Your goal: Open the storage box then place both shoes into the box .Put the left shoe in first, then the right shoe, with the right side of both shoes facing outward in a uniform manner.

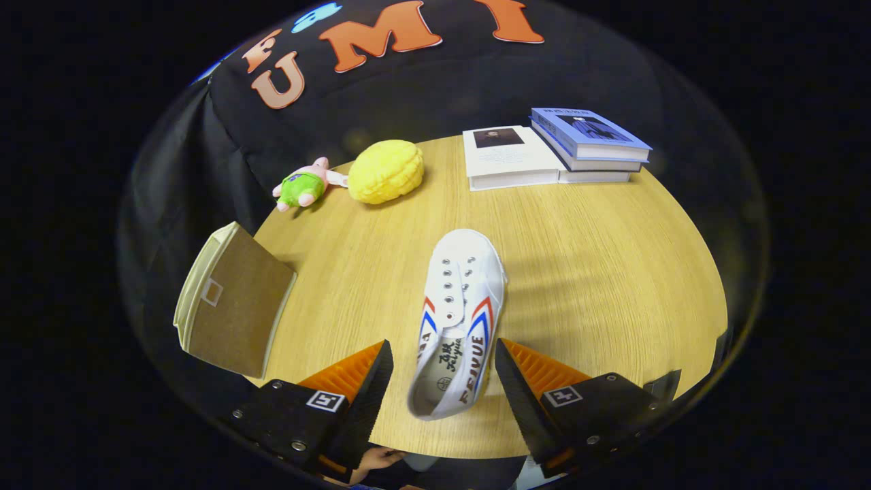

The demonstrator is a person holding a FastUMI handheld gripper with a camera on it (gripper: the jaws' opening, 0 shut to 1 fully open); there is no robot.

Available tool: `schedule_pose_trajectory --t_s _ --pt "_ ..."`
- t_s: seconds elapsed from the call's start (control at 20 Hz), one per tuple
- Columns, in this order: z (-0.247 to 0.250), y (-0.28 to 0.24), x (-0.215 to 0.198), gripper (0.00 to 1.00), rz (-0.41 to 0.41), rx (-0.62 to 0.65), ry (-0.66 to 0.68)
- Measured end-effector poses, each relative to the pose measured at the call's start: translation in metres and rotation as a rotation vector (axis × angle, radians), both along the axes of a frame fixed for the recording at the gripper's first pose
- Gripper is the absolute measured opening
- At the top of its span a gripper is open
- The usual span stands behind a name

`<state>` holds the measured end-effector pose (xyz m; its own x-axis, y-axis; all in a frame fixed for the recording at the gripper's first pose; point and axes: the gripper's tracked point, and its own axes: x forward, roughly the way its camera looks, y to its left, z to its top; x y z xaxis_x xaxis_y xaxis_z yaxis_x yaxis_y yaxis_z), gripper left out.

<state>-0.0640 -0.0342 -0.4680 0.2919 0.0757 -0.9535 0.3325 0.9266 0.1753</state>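
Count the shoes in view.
1. The white shoe lies on the table, heel between the open gripper's fingers. A second may be hidden.

Shoe [457, 320] between spread fingers [371, 388]; bare table [599, 272] rightward

A light wood-grain worktop [599, 258] fills the middle of the frame, evenly lit with soft shadows. Behind it, across the top and upper left, hangs the booth's black cloth wall [422, 95].
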Motion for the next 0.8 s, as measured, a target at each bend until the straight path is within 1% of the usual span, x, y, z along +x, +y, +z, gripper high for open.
schedule_pose_trajectory --t_s 0.2,0.25,0.3,0.35,0.4,0.45,0.5,0.55,0.65,0.7,0.8 --pt "-0.029 -0.008 0.002 0.81 -0.07 0.043 0.003" --pt "-0.035 -0.01 0.001 0.76 -0.08 0.044 0.013" --pt "-0.039 -0.008 0.004 0.73 -0.096 0.058 0.006" --pt "-0.045 -0.006 0.006 0.66 -0.104 0.063 0.008" --pt "-0.049 -0.005 0.004 0.6 -0.107 0.043 0.023" --pt "-0.055 -0.009 0.003 0.49 -0.106 0.003 0.034" --pt "-0.05 -0.01 0.005 0.43 -0.116 -0.006 0.032" --pt "-0.052 -0.011 0.006 0.27 -0.135 -0.003 0.041" --pt "-0.048 -0.003 0.006 0.09 -0.177 0.039 0.057" --pt "-0.043 0.002 0.01 0.07 -0.186 0.053 0.047" --pt "-0.028 0.021 0.023 0.06 -0.162 0.091 -0.001"
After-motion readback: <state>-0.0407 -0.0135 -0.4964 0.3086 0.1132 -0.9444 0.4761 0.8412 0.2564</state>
